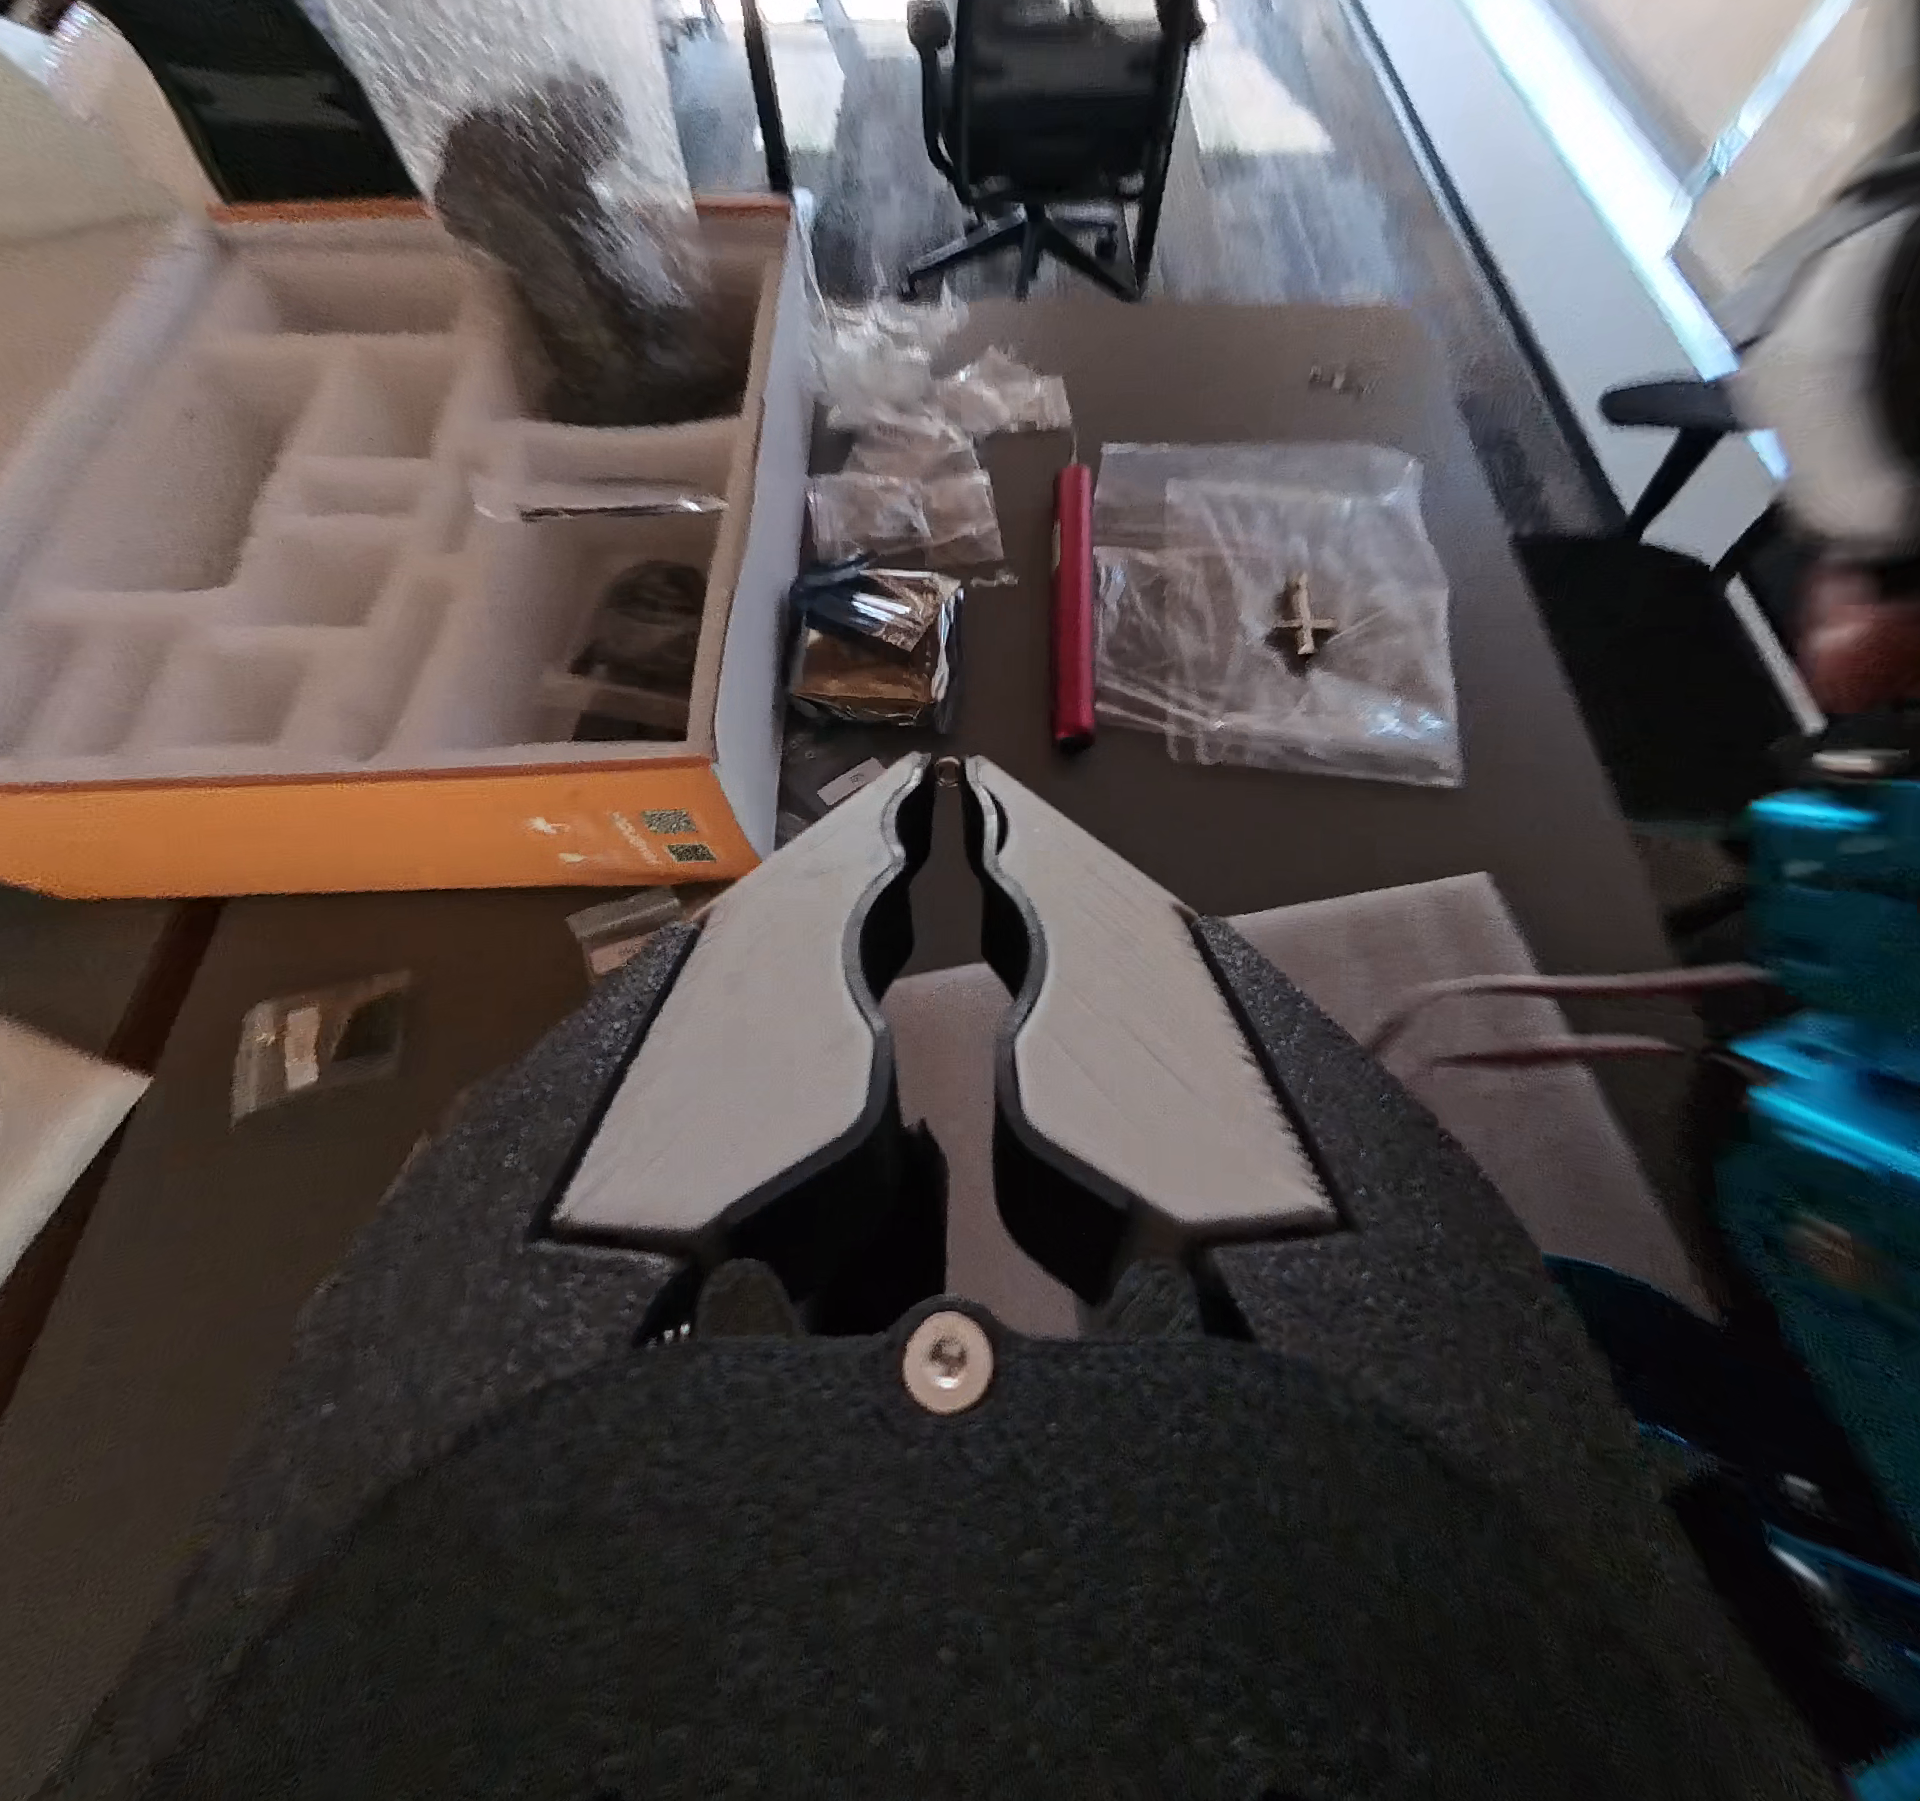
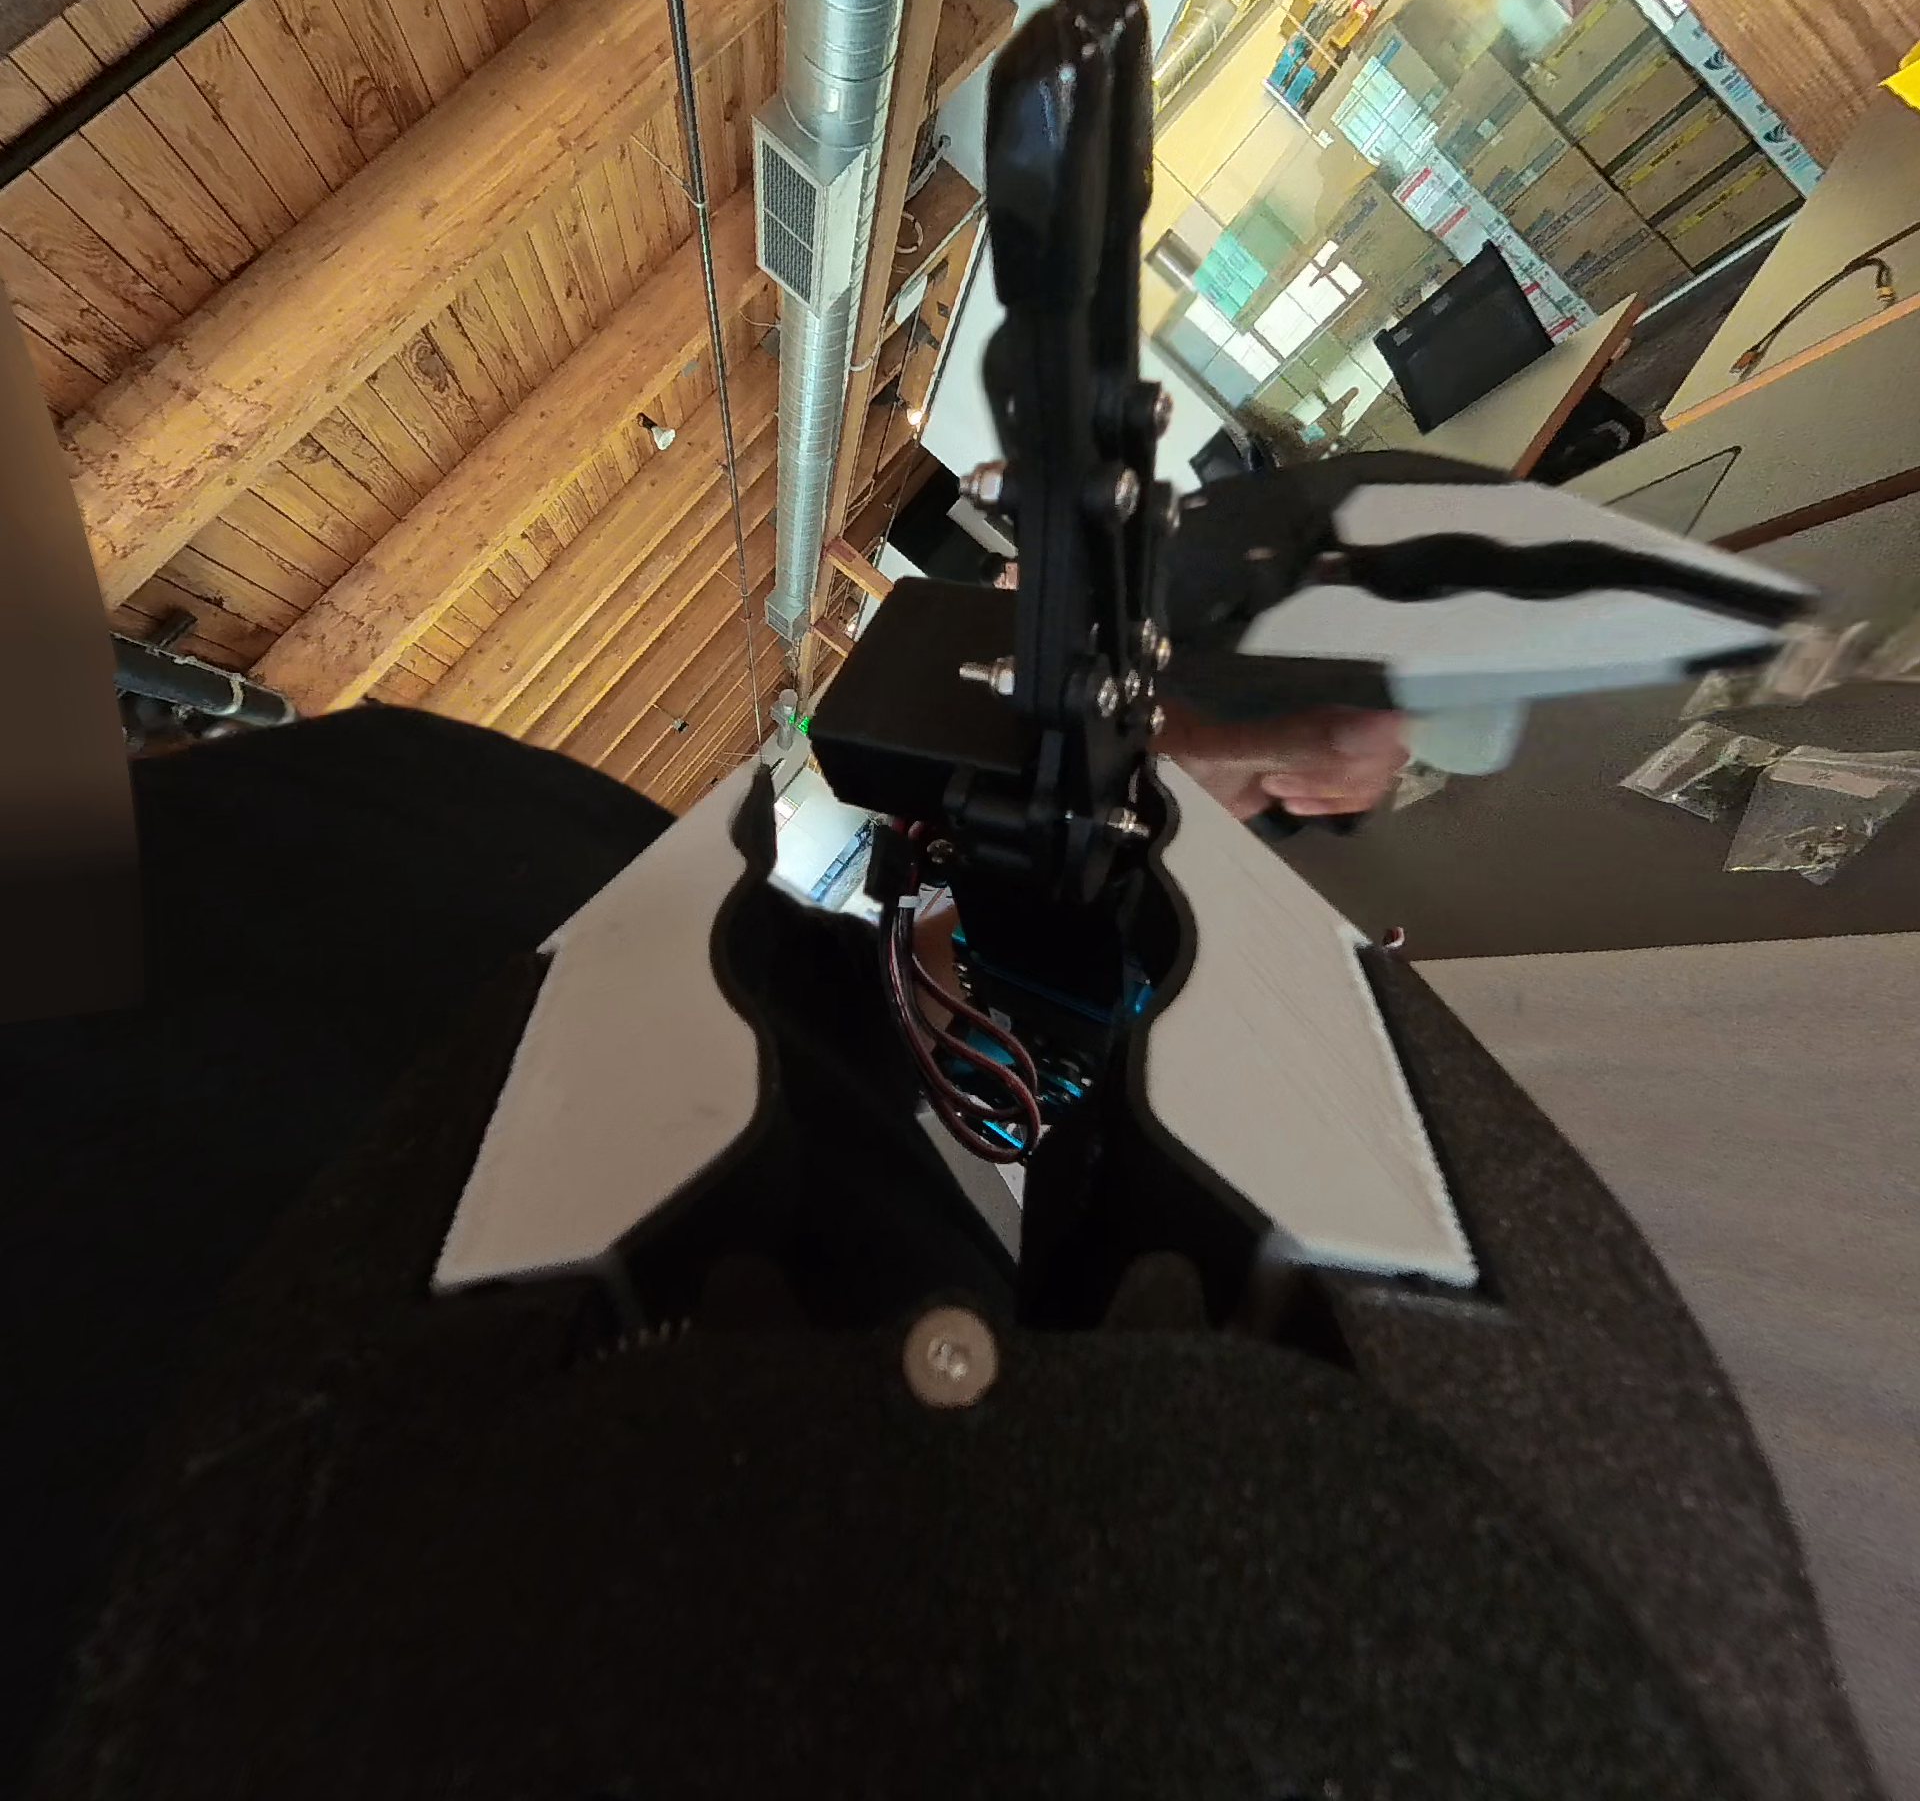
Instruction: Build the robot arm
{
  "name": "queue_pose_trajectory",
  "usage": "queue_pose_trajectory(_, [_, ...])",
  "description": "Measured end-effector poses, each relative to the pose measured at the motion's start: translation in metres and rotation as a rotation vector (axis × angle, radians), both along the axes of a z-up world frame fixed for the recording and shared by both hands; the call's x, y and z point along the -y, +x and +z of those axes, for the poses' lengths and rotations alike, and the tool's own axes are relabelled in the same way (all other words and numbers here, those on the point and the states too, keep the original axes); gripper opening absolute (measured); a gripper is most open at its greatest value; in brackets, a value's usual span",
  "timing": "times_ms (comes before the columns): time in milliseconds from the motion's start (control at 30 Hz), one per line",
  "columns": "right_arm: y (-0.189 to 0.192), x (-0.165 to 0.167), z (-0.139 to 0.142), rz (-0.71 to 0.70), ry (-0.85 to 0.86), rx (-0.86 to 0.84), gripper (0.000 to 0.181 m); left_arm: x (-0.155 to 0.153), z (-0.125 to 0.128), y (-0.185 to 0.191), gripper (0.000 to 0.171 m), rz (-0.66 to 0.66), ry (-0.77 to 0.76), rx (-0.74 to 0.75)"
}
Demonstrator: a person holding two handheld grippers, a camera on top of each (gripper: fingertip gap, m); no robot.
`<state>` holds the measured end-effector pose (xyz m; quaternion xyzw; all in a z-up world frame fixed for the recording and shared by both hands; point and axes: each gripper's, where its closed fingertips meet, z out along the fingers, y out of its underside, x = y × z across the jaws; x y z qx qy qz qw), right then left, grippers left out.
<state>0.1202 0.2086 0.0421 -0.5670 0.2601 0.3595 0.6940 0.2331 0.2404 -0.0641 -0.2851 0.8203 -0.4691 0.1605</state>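
Note:
My left gripper (image 1: 948,775) is shut, its tips pinching a small metal ring (image 1: 948,767) above the dark table (image 1: 1247,837). It also shows in the right wrist view (image 2: 1782,624), held by a hand (image 2: 1309,764) at the right. My right gripper (image 2: 961,801) points up towards the ceiling. Between its fingers stands a black mechanical claw assembly (image 2: 1070,504) with a black box-shaped block (image 2: 914,691), blue metal parts and red-black wires (image 2: 987,1076). The right finger touches it; a gap shows at the left fingertip. The blue assembly shows blurred at the right edge of the left wrist view (image 1: 1829,920).
An orange box (image 1: 364,837) with white foam compartments lies at the left. A red cylinder (image 1: 1075,608), clear plastic bags (image 1: 1278,608) and several small parts bags (image 1: 904,504) lie ahead. A grey pad (image 1: 1455,1024) is under the grippers. An office chair (image 1: 1049,89) stands beyond the table.

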Motion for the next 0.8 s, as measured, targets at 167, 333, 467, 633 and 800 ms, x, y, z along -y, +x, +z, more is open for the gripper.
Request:
queue_pose_trajectory(167, [-0.004, -0.001, 0.001, 0.004, -0.007, 0.018, 0.069, -0.019, 0.061, -0.045, 0.004, 0.056, -0.122, 0.078])
queue_pose_trajectory(333, [-0.007, 0.002, 0.003, 0.015, 0.005, 0.011, 0.07, -0.009, 0.104, -0.083, 0.004, 0.036, -0.242, 0.143])
queue_pose_trajectory(467, [-0.007, 0.001, 0.004, 0.018, 0.007, 0.007, 0.072, 0.006, 0.12, -0.103, 0.004, -0.011, -0.309, 0.155])
queue_pose_trajectory(633, [-0.009, -0.001, 0.006, 0.031, 0.015, 0.003, 0.071, 0.019, 0.117, -0.111, 0.005, -0.039, -0.309, 0.093])
queue_pose_trajectory(800, [-0.009, -0.001, 0.006, 0.031, 0.01, 0.0, 0.072, 0.023, 0.113, -0.114, 0.005, -0.037, -0.357, 0.015])
